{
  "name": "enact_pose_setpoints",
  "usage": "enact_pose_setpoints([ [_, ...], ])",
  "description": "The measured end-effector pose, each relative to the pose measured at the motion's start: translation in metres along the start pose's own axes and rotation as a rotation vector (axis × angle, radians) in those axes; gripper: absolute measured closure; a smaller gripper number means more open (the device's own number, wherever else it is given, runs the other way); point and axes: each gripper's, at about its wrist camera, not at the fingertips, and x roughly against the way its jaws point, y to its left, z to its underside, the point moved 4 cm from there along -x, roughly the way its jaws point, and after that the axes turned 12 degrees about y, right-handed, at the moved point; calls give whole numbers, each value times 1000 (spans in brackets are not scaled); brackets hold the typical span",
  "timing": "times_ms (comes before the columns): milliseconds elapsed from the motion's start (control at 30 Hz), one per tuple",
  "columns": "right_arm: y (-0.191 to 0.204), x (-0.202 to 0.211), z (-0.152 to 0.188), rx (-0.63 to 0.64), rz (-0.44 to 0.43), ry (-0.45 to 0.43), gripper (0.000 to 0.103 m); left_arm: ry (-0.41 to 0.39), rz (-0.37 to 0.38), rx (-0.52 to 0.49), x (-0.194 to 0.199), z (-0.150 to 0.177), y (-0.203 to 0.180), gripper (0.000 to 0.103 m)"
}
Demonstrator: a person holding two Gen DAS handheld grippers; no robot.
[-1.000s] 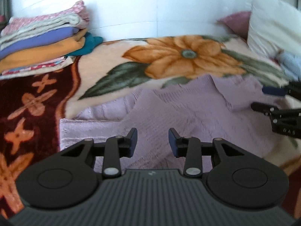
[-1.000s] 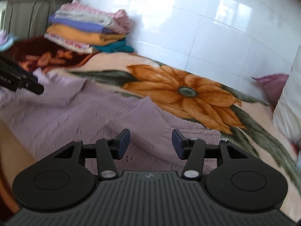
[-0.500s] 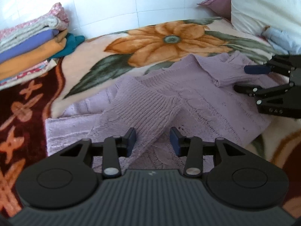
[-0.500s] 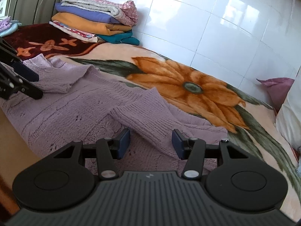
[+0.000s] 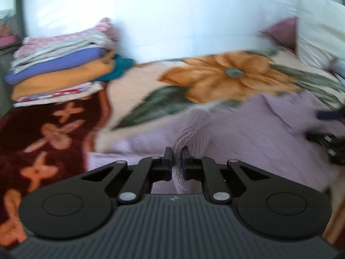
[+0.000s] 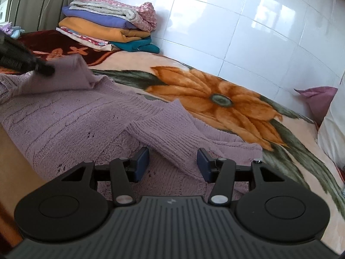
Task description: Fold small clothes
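A lilac knitted sweater (image 6: 64,116) lies spread on a floral blanket; it also shows in the left wrist view (image 5: 258,125). My left gripper (image 5: 177,157) is shut on a fold of the sweater's sleeve and holds it lifted; it shows at the left edge of the right wrist view (image 6: 43,70). My right gripper (image 6: 173,161) is open, its jaws on either side of the other folded sleeve (image 6: 170,138). It appears blurred at the right edge of the left wrist view (image 5: 327,127).
A stack of folded clothes (image 6: 107,28) stands at the back left against the tiled wall, also in the left wrist view (image 5: 62,69). A white pillow (image 5: 319,28) and a purple cushion (image 6: 317,99) lie at the right. The blanket (image 6: 215,99) has an orange flower.
My left gripper has closed on the sweater's sleeve and is lifting it; the view is blurred by motion. My right gripper has come closer to the other sleeve, still open.
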Motion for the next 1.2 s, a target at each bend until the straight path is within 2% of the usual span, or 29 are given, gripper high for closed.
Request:
enact_pose_setpoints([
  [200, 0, -2, -2, -12, 10, -20, 46, 24, -110, 73, -17, -16, 43, 91],
  [333, -1, -3, -5, -6, 12, -20, 46, 70, -165, 130, -38, -17, 64, 91],
  [500, -3, -6, -7, -5, -1, -15, 46, 139, -170, 175, -61, -7, 77, 89],
  [633, -10, -10, -10, -47, -18, -7, 46, 150, -115, 247, -58, -3, 86, 89],
  [700, -14, -12, -12, -80, -17, -8, 53, 147, -96, 278, -52, -2, 87, 89],
  [767, -17, -13, -15, -99, -28, -11, 85, 143, -78, 292, -44, -1, 87, 89],
  [833, -20, -10, -19, -112, -16, -36, 94, 138, -66, 293, -36, 0, 84, 89],
  [933, -35, -2, -27, -161, 11, -79, 94, 128, -39, 287, -23, 2, 79, 89],
  [1033, -57, -4, -32, -221, 42, -82, 94, 119, -9, 275, -11, 5, 73, 89],
  [1200, -92, -27, -29, -331, 74, -8, 94, 121, 13, 245, -3, 8, 62, 89],
])
